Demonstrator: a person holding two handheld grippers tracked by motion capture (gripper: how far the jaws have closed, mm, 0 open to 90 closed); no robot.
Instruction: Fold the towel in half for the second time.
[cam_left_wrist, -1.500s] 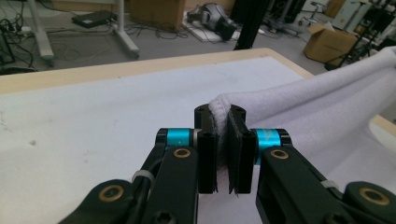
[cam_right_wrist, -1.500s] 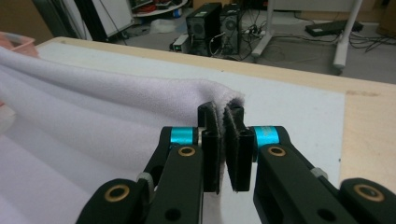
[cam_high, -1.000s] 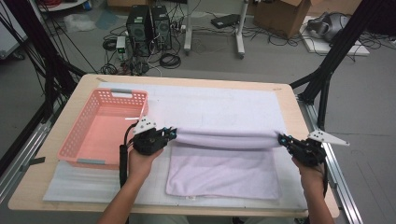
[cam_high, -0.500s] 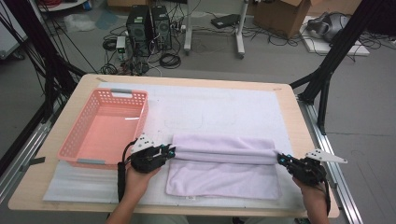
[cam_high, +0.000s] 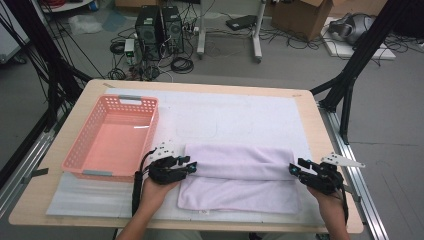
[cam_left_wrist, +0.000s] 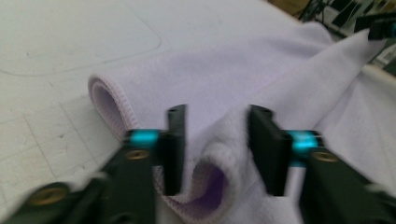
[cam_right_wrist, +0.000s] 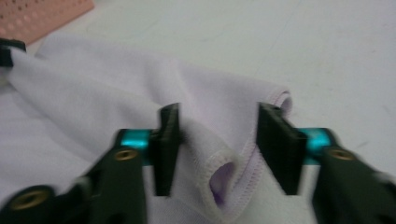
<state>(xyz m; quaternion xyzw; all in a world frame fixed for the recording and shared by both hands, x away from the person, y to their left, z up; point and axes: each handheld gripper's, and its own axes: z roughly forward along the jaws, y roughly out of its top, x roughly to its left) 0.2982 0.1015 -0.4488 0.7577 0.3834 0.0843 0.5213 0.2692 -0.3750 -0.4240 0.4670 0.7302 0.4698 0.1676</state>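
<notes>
A grey workshop floor strewn with cables and computer towers lies beyond the wooden bench (cam_high: 320, 145), which carries a white mat (cam_high: 240, 117). Compared with a second ago, the big change is the lilac towel (cam_high: 240, 182): its far edge was lifted and stretched taut between the two grippers, and now it is laid down, folded over toward the person, with the doubled roll running straight from one gripper to the other. Both hands have come lower and nearer the bench's front edge.

The pink basket (cam_high: 112, 137) sits where it was, just beyond and outward of the left gripper (cam_high: 192, 165).

That left gripper is at the towel's left end. Its jaws were clamped on the cloth a second ago and have just been opening; in the left gripper view they stand moderately apart (cam_left_wrist: 215, 149), a loose hump of hem between them, neither pad pressing on it. The right gripper (cam_high: 295, 169) is at the towel's right end, and its jaws have just been opening too; in the right gripper view (cam_right_wrist: 217, 149) a curl of stitched hem rests between them, with the left pad close against the fabric and the right pad clear.

Hard to read: both gripper views are motion-blurred, so whether that left pad truly touches the cloth I cannot tell. The person's forearms are cut off at the bottom of the high view, and the grippers cover the towel's two end corners there.
</notes>
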